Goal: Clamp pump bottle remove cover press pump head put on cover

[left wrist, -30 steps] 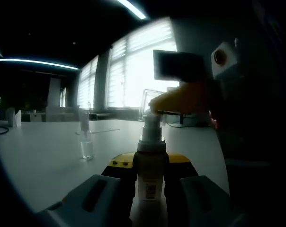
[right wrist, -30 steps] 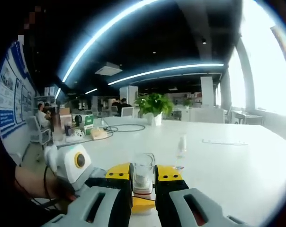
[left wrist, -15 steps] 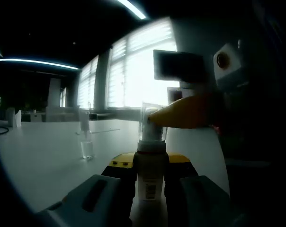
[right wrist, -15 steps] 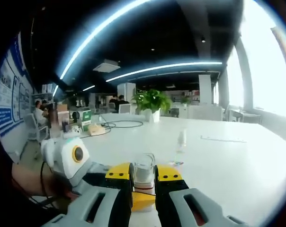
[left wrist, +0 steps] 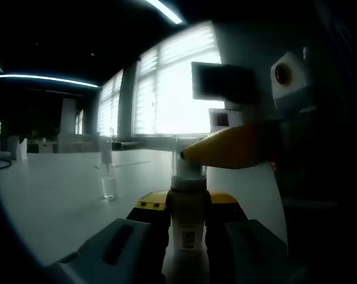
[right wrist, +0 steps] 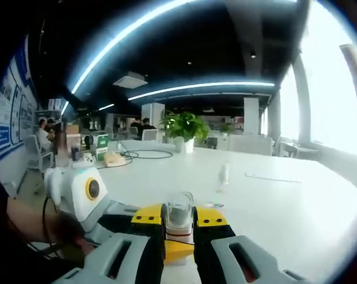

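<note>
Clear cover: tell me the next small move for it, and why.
Probably push the clear cover straight down until it seats. The right gripper is shut on it, and in the left gripper view that gripper's yellow jaw sits right over the pump head of the pump bottle, which the left gripper clamps upright.

Table (right wrist: 297, 207) mostly bare ahead; small clear bottle (left wrist: 108, 180) mid-table and plant (right wrist: 183, 127), cables (right wrist: 144, 155) near far edge obstruct.

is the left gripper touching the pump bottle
Touching: in the left gripper view the left gripper has its jaws closed against both sides of the pump bottle.
</note>
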`<state>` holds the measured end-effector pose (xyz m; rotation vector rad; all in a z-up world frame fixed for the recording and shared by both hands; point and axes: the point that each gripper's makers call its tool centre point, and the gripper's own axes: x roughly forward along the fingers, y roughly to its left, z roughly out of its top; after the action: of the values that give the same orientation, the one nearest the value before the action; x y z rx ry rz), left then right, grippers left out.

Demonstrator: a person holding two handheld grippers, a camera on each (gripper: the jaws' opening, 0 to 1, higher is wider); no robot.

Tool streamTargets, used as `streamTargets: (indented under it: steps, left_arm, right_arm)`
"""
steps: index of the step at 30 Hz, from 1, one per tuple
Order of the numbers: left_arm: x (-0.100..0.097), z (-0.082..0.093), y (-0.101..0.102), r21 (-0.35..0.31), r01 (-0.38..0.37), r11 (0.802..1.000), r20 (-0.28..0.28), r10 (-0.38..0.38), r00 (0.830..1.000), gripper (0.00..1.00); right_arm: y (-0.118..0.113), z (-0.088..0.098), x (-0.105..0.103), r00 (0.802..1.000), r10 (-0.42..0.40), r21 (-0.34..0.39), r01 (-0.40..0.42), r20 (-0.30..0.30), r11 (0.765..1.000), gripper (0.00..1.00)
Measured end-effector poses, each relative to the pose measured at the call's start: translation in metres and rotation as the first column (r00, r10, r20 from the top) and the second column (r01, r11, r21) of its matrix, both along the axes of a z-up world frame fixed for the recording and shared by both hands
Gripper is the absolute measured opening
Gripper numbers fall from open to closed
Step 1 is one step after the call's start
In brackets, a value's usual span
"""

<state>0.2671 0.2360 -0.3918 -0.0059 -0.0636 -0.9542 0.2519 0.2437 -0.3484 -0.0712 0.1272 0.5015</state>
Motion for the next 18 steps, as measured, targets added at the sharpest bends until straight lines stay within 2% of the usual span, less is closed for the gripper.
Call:
streamTargets:
  steps: [10,18]
  left_arm:
    - [-0.0001,0.0001,-0.0006,0.002,-0.002,1.0,0.001,0.002,1.0,0.13]
    - [-0.0012,0.0005,-0.0013,0.002,0.0,1.0,0.002,0.0,1.0,0.13]
  right_arm:
    - [0.0002,0.0005,-0.0001,0.999,-0.021,-0.023,0.022,0.028,1.0,0.13]
    - [-0.0004,0.0,-0.0004,0.998,-0.007,-0.047,0.009,0.061,0.999,0.13]
